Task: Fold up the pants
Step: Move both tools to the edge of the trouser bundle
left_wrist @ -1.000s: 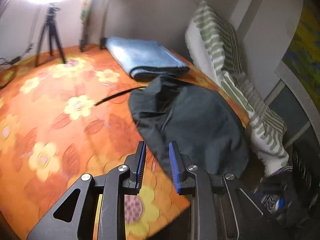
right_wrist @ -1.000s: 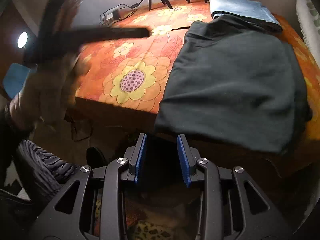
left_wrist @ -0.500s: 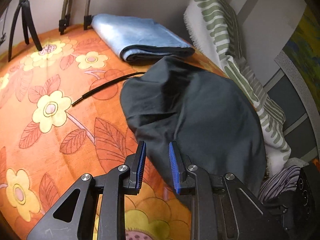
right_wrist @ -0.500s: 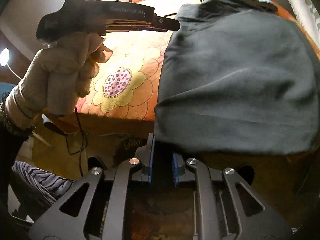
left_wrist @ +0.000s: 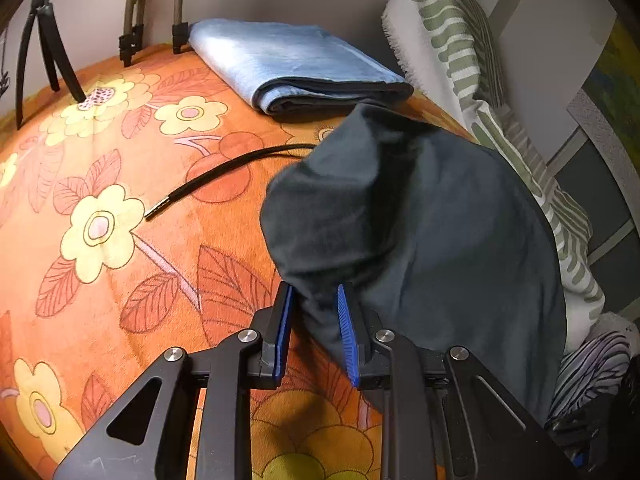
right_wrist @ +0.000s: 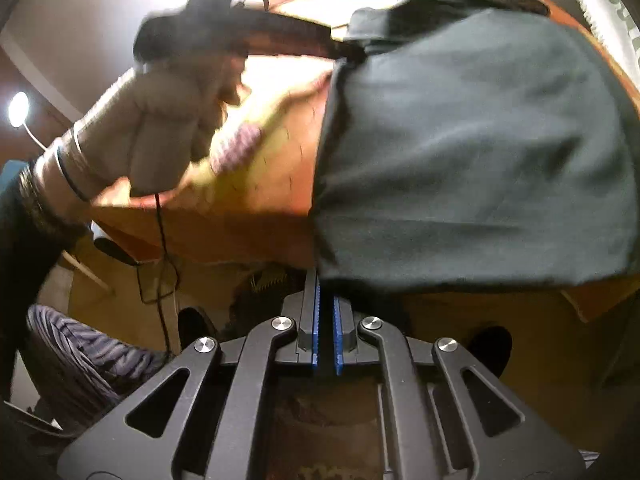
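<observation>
the left claw [left_wrist: 314, 310] sits low at the near edge of the dark pants [left_wrist: 420, 248], and a fold of the cloth lies between its two blue pads [left_wrist: 285, 320]. the pads stand a little apart, and it is hard to tell if they squeeze the cloth or only sit beside it. the right claw [right_wrist: 325, 300] is pinched almost fully together at the near bottom corner of the same pants [right_wrist: 480, 140], where the cloth hangs over the front edge of the bed [right_wrist: 260, 232]; a thin bit of the hem seems to be caught between its pads, but the spot is dark and blurry. the pants lie in a folded heap on the right part of the orange flower blanket [left_wrist: 120, 248], and one black string [left_wrist: 224, 172] from them lies out to the left on the blanket. left of the pants the blanket is flat and bare for a long way. to the right, a green striped cloth [left_wrist: 460, 40] stands along the wall just beside the pants, so that side is tight. behind the pants a folded blue cloth [left_wrist: 296, 64] lies near the wall, close to them. far back on the left, black stand legs [left_wrist: 52, 48] rest on the blanket. in the right view a gloved hand [right_wrist: 160, 128] holding the other tool is blurred, and the floor under the bed is too dark to make out.
</observation>
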A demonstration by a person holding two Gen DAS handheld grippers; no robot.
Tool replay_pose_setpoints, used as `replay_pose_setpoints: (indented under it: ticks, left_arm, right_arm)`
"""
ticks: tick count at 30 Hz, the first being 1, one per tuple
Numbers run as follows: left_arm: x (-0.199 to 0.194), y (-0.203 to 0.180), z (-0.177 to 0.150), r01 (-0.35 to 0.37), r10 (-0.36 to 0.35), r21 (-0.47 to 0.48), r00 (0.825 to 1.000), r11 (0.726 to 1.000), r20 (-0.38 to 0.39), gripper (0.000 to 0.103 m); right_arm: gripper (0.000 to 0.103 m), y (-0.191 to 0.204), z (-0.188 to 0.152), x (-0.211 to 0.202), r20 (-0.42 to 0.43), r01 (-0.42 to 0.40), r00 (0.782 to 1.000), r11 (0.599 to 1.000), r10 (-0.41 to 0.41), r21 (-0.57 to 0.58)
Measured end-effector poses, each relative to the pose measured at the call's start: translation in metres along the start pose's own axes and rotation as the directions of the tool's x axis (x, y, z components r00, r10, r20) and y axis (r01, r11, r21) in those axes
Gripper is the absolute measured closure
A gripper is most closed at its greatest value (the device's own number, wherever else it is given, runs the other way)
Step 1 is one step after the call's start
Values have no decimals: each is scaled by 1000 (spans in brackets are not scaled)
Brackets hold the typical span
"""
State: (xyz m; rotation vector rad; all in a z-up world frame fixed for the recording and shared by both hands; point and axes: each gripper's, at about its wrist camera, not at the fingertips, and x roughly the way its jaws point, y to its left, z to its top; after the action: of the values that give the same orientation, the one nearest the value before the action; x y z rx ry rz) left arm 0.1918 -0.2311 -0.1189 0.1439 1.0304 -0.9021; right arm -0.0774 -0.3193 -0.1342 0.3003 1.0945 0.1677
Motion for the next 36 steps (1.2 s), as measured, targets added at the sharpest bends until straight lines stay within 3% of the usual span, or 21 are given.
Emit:
replay_pose_setpoints:
  ticks: [6, 10, 12, 17, 20, 22, 24, 28, 30, 34, 36]
  left_arm:
    - [3, -6, 2, -32, 31, 37, 999, 999, 5, 81]
    - [0, 1, 8, -68, 68, 22, 998, 997, 12, 81]
    - [-5, 7, 11, -89, 89, 4, 996, 996, 31, 81]
    - [-27, 22, 21, -106, 109, -46, 990, 993, 86, 80]
    - [-37, 19, 24, -108, 112, -39, 988, 993, 104, 74]
    - [-41, 14, 25, -101, 104, -33, 988, 994, 112, 69]
    - [-42, 8, 25, -88, 89, -22, 990, 996, 112, 66]
    - [-33, 1, 30, -63, 65, -23, 992, 998, 105, 65]
    - [-25, 0, 35, -58, 61, -31, 993, 998, 101, 65]
    - [-7, 2, 44, -87, 92, -55, 991, 995, 93, 65]
    - [1, 3, 47, -157, 160, -43, 983, 987, 91, 65]
  right_arm:
    - [96, -5, 2, -15, 23, -34, 999, 999, 34, 5]
    - [96, -2, -6, -18, -67, -58, 996, 997, 54, -57]
    - [96, -1, -13, -30, -71, -61, 996, 994, 55, -89]
    - [96, -41, -6, -79, 57, -8, 998, 999, 10, -34]
    - [94, -76, 8, -107, 137, 77, 987, 997, -80, 28]
    - [83, -101, 22, -118, 181, 123, 974, 990, -134, 74]
    - [53, -122, 38, -120, 210, 153, 962, 981, -175, 116]
    - [54, -160, 77, -109, 232, 128, 959, 978, -165, 165]
    - [63, -160, 93, -97, 259, 89, 957, 983, -129, 161]
    - [67, -151, 115, -65, 213, 162, 961, 983, -177, 84]
    - [67, -155, 119, -51, 171, 208, 961, 976, -217, 68]
